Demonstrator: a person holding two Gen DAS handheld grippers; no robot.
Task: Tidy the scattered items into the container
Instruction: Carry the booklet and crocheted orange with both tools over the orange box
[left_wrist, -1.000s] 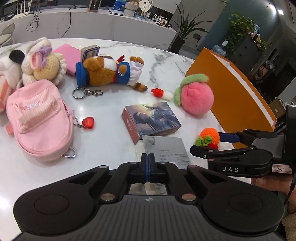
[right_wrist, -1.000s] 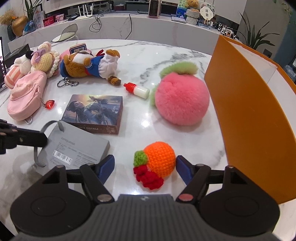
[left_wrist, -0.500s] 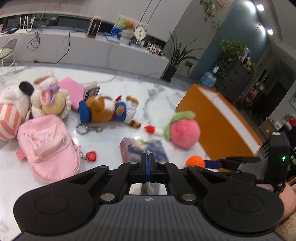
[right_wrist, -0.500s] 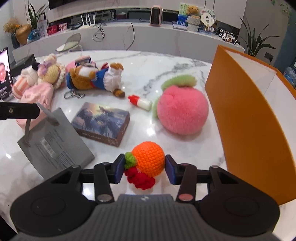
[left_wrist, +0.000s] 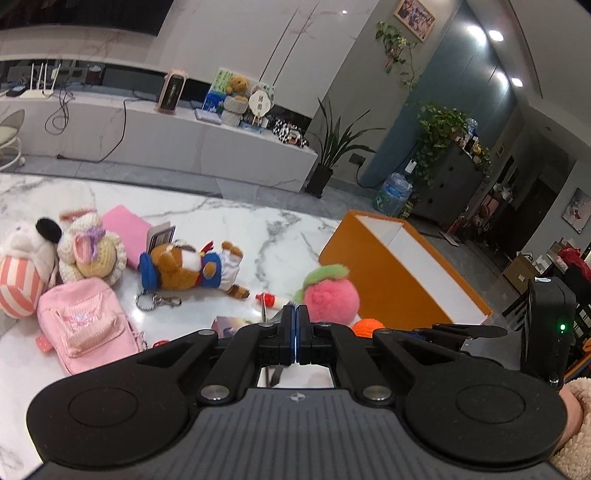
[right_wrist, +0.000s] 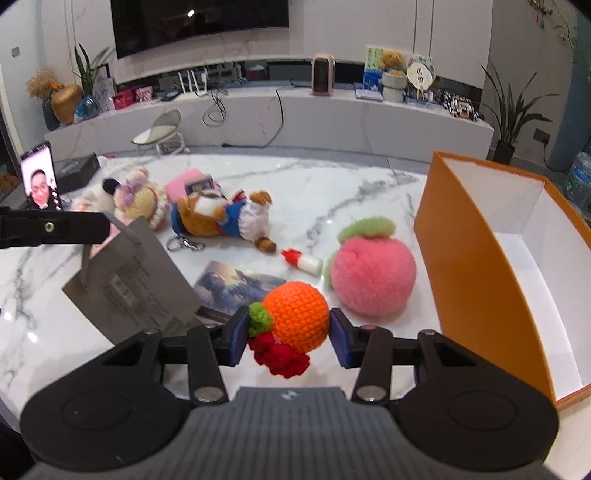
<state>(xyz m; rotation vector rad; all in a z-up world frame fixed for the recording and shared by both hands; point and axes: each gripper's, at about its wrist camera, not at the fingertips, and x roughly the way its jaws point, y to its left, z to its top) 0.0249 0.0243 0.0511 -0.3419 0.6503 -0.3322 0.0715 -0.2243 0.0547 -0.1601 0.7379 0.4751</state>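
Right wrist view: on our left, the left tool (right_wrist: 107, 223) pinches a grey card (right_wrist: 133, 284) aloft; our right tool (right_wrist: 290, 330) clamps the crocheted orange (right_wrist: 301, 314), the orange box (right_wrist: 480, 280) standing open to its right.

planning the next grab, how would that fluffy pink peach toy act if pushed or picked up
The pink peach plush looks soft and light, so it would probably squash between tongs. Its round body would likely roll when nudged on the smooth marble table. The long fur may let a shallow grip slip.

Left gripper (left_wrist: 295, 325) jaws pressed together, apparently pinching something thin.
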